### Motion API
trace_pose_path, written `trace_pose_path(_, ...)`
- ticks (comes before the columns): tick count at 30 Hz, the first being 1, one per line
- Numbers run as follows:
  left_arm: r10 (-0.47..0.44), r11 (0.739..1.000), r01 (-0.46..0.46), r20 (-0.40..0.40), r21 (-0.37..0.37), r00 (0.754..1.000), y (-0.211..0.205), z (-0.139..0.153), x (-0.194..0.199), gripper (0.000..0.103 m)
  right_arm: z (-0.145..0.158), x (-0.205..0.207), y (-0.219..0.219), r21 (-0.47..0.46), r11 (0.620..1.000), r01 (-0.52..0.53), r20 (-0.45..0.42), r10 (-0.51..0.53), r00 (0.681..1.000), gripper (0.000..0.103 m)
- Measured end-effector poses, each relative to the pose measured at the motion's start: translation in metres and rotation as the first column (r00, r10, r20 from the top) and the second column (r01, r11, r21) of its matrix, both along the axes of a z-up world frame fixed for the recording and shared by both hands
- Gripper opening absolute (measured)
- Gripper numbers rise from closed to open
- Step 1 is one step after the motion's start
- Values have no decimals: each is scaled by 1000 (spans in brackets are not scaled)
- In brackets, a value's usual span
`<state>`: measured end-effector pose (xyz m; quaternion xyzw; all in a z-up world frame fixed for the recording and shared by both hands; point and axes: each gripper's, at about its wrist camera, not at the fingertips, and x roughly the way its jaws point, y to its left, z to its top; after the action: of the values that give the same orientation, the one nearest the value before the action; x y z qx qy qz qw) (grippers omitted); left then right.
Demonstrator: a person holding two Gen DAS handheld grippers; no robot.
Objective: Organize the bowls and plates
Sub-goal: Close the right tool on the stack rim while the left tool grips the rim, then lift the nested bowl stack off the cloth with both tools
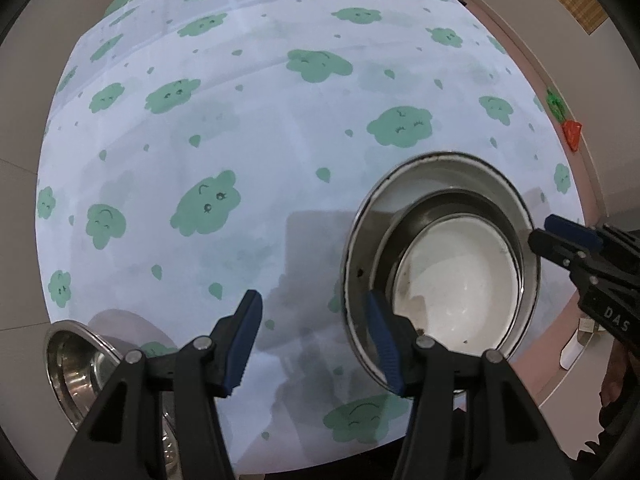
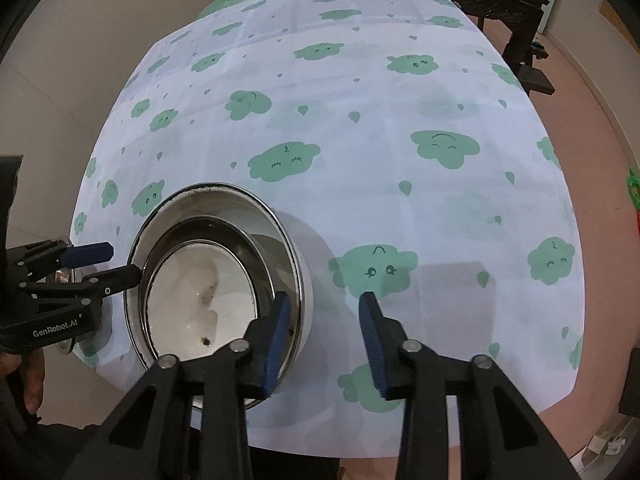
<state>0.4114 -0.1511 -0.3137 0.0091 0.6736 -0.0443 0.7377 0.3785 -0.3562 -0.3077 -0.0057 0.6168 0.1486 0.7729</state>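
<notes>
A stack of nested dishes stands on the table near its front edge: a large steel-rimmed bowl (image 1: 360, 240) (image 2: 280, 232) holds a steel bowl (image 1: 452, 200) (image 2: 240, 236), which holds a white bowl (image 1: 460, 276) (image 2: 192, 296) with dark specks. My left gripper (image 1: 316, 340) is open and empty, its right finger over the stack's left rim. My right gripper (image 2: 324, 340) is open and empty, its left finger over the stack's right rim. Each gripper shows in the other view, the right one (image 1: 560, 236) and the left one (image 2: 108, 264), beside the stack.
The table wears a white cloth with green cloud prints (image 1: 280, 140) (image 2: 400, 160). A separate steel dish (image 1: 76, 352) sits at the front left corner. Dark furniture (image 2: 500, 4) stands behind the table. Red and green items (image 1: 568, 120) lie on the pink floor to the right.
</notes>
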Motion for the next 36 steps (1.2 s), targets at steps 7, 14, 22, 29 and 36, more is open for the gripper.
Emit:
trace_pose_path(7,9,1000,-10,-5,-26,1000,3,0,2,33,-7,3,6,4,1000,-26,-23,26,999,28)
trace_pose_path(14,0,999,-2,-35,-40,999,0,-7,2,30,-13,4,11,9,999,-43,-47,44,998,20)
trace_pose_path(22,-53,997,51,-40,-51,998,-13,-8,-2,5,-15,3,15,29,998,-54,-58,56,997,7)
trace_pose_path(29,-50,997,48,-32,-57,998,-10,-2,-7,5,-8,1,20,12,997,-74,-47,74,996,7)
trace_pose_path(36,-29,998,28,-14,-54,999,0,11,-14,5,10,2,30,13,995,-102,-27,102,994,7)
